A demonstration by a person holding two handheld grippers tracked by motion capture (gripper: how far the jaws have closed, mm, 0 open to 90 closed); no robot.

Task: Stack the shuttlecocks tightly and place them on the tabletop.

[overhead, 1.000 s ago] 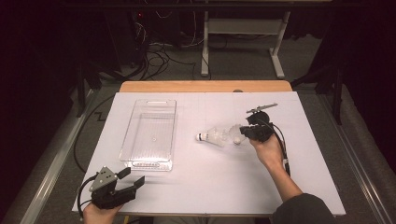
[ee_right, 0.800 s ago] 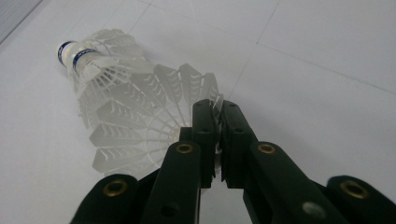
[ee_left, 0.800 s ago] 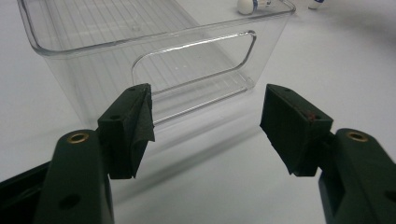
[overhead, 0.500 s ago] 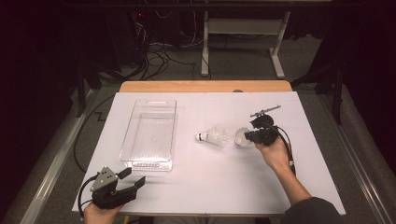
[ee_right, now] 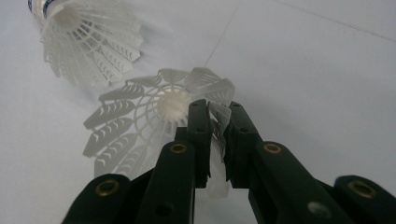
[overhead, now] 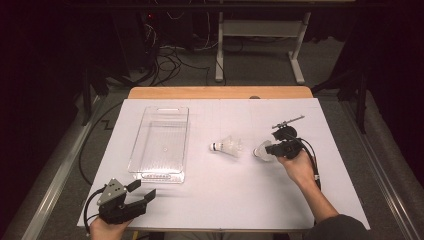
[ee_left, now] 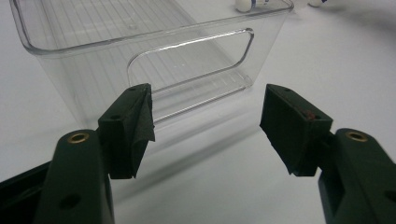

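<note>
Table: white top carrying every item below.
Clear bin: left of centre, upright.
Left gripper: near-left corner, jaws spread, nothing between them.
Right gripper: right side; jaws just easing apart, still pinching a skirt edge.
Held shuttlecock: right of centre.
Second shuttlecock: centre, lying sideways.

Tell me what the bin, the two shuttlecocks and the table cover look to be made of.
Bin: clear, glossy hard plastic; the table shows through its ribbed walls.
Held shuttlecock and lying shuttlecock: white moulded plastic skirts, judging by the lattice ribs; the base material is unclear.
Table cover: matte white sheet, possibly paper or vinyl.
</note>
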